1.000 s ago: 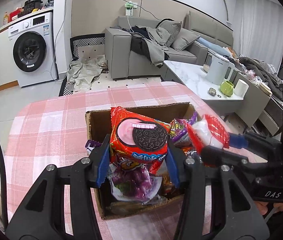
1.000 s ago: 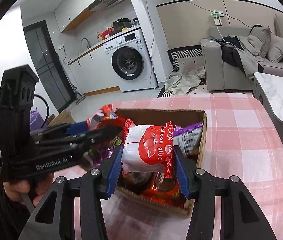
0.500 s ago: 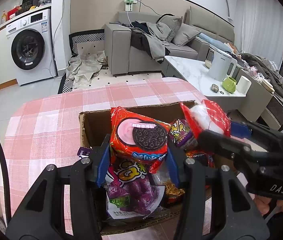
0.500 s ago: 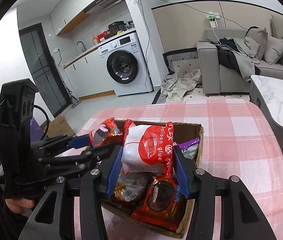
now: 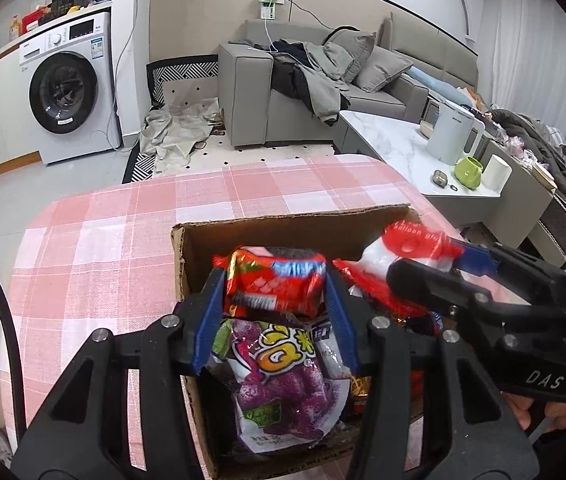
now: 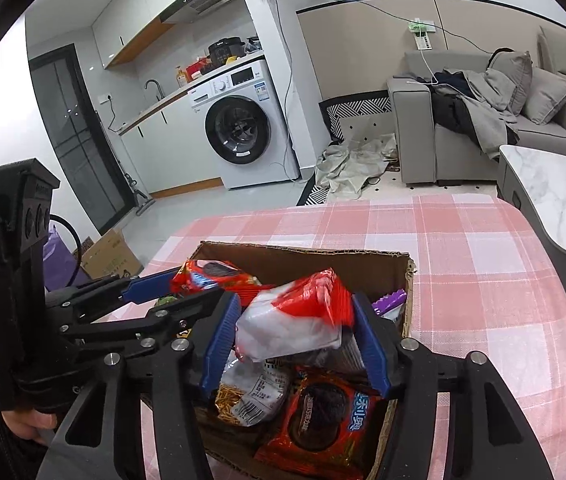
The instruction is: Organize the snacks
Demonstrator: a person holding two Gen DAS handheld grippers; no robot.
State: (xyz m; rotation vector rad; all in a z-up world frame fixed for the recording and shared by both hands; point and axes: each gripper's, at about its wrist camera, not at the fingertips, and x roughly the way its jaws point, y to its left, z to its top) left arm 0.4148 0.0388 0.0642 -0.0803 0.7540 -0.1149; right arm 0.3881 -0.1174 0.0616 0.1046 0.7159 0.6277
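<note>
An open cardboard box [image 5: 283,220] [image 6: 303,250] holding several snack bags stands on a pink plaid table [image 5: 123,240]. My left gripper [image 5: 275,280] is shut on a red cookie packet [image 5: 275,292] [image 6: 211,274], held just above the box's left part. My right gripper [image 6: 295,304] [image 5: 423,260] is over the box's right part and its jaws are opening. A white and red packet [image 6: 295,320] [image 5: 407,244] lies tilted and blurred between them, loose from the pads. Below sit a purple gummy bag [image 5: 279,380], a noodle snack bag [image 6: 251,392] and another cookie packet [image 6: 323,420].
A hand [image 6: 27,424] shows under the left gripper's handle. Off the table's right edge is a marble coffee table [image 5: 395,148] with a kettle [image 5: 451,136] and a green cup [image 5: 469,170]. A grey sofa [image 5: 251,96], a washing machine [image 5: 67,92] and a floor carton [image 6: 111,252] lie beyond.
Both grippers have moved in over the box. The red cookie packet has tipped forward in the left jaws. The right jaws have widened and the white and red packet has tilted and sagged.
</note>
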